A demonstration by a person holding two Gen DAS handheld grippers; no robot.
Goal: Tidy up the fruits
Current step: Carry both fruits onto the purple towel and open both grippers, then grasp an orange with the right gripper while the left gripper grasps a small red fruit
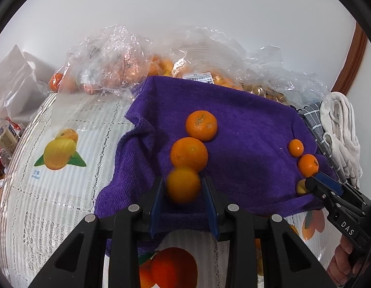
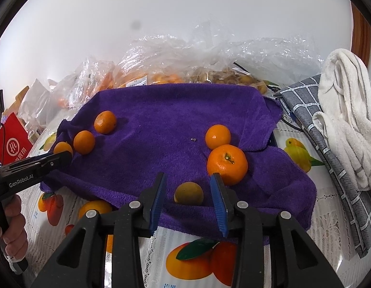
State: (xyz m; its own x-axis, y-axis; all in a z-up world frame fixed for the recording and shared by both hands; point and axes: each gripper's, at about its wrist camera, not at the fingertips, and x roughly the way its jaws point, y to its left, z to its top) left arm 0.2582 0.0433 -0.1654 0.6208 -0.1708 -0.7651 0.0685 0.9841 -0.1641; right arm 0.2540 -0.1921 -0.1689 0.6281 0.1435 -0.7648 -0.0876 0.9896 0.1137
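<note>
- Left gripper (image 1: 183, 187): jaws spread, blurred round orange fruit (image 1: 183, 184) between them, no visible contact, on the purple terry towel (image 1: 245, 129).
- Right gripper (image 2: 188, 189): jaws spread around a dull yellow-green round fruit (image 2: 189, 194), untouched.
- Only the right view shows the stemmed large orange mandarin (image 2: 227, 164) beside its right finger.

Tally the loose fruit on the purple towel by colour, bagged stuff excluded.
Orange citrus: 5, three in a row on the left side (far, middle, near one between the left claw fingers), two on the right side ().
Dull yellow-green fruit: 1, between the right claw fingers.
Total: 6 on the purple towel.
</note>
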